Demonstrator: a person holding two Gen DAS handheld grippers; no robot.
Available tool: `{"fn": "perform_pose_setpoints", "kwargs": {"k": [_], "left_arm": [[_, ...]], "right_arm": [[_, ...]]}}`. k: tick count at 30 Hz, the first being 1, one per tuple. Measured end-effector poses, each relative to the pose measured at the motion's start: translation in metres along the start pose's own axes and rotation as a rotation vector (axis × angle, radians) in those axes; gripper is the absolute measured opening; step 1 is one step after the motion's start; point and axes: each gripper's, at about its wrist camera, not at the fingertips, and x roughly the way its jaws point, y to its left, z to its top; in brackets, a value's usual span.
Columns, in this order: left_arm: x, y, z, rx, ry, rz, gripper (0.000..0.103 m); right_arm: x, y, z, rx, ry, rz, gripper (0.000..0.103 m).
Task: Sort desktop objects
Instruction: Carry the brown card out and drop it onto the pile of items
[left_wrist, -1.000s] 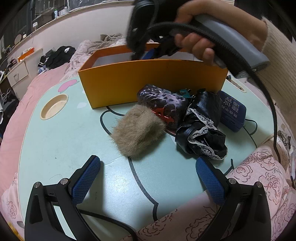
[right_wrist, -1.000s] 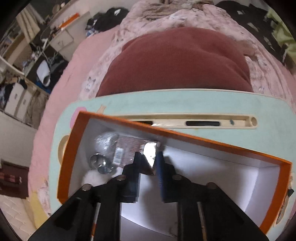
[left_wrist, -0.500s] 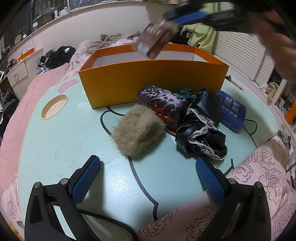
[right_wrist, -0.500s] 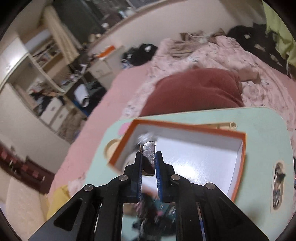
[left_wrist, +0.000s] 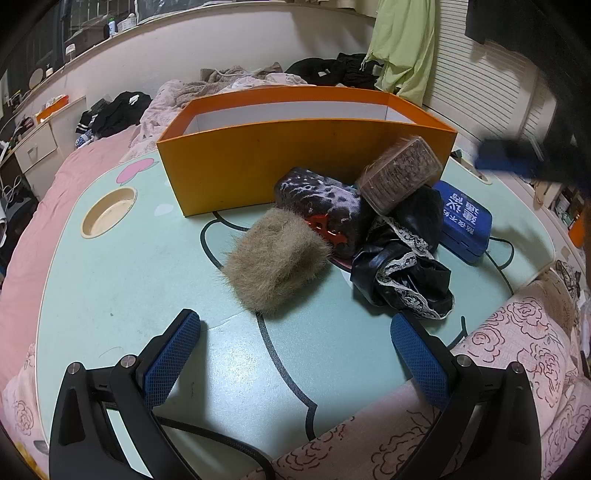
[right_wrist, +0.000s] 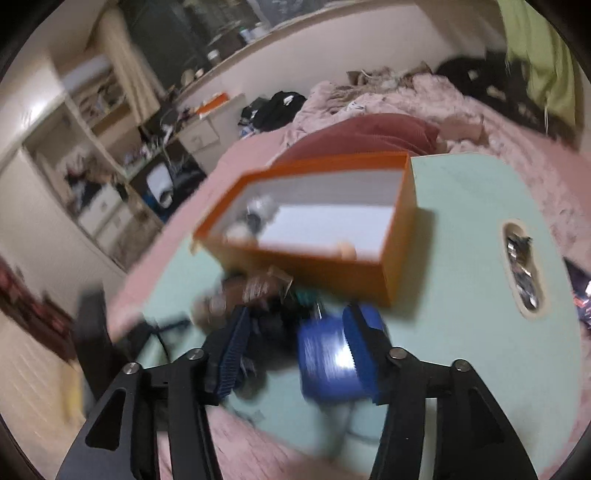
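Note:
An orange box (left_wrist: 280, 162) stands at the back of the pale green table (left_wrist: 110, 280); it also shows in the right wrist view (right_wrist: 325, 236), with small silvery items in its left end. In front of it lie a tan furry pouch (left_wrist: 275, 264), a dark spotted case (left_wrist: 321, 199), a black lace-trimmed cloth (left_wrist: 402, 269), a blue case (left_wrist: 463, 221) and a brown packet (left_wrist: 400, 177) tilted on top of the pile. My left gripper (left_wrist: 295, 354) is open and empty, low over the table's near side. My right gripper (right_wrist: 295, 350) is open and empty above the pile, blurred by motion.
A round cup recess (left_wrist: 108, 216) is sunk in the table at the left. An oval slot (right_wrist: 522, 273) holding small items is at the table's right end. Pink floral bedding (left_wrist: 517, 350) borders the near right edge. A bed with clothes lies behind.
My right gripper lifted the brown packet out over the box, swung back toward the pile and opened. The packet now lies on the pile. The left gripper has not moved.

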Motion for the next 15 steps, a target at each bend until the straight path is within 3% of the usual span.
{"fn": "perform_pose_setpoints", "kwargs": {"k": [4, 6, 7, 8, 9, 11, 15], "left_arm": [[0.0, 0.0, 0.0, 0.0, 0.0, 0.0, 0.103], [0.0, 0.001, 0.0, 0.001, 0.0, -0.001, 0.103], [0.0, 0.0, 0.0, 0.001, 0.001, 0.0, 0.103], [0.0, -0.001, -0.001, 0.012, 0.001, 0.0, 0.103], [0.0, -0.002, -0.001, 0.01, 0.001, 0.0, 0.103], [-0.002, -0.003, -0.002, 0.01, 0.0, -0.001, 0.103], [-0.002, -0.002, -0.002, 0.01, 0.001, -0.003, 0.103]], "right_arm": [[0.016, 0.014, -0.032, -0.101, 0.033, -0.104, 0.07], [0.037, 0.017, -0.044, -0.178, 0.051, -0.247, 0.081], [0.041, 0.021, -0.049, -0.232, 0.008, -0.32, 0.085], [0.042, 0.02, -0.051, -0.231, -0.013, -0.319, 0.093], [0.043, 0.012, -0.049, -0.196, 0.003, -0.278, 0.096], [0.044, 0.006, -0.05, -0.18, 0.006, -0.292, 0.101], [0.043, 0.003, -0.053, -0.184, 0.003, -0.294, 0.102]]}}
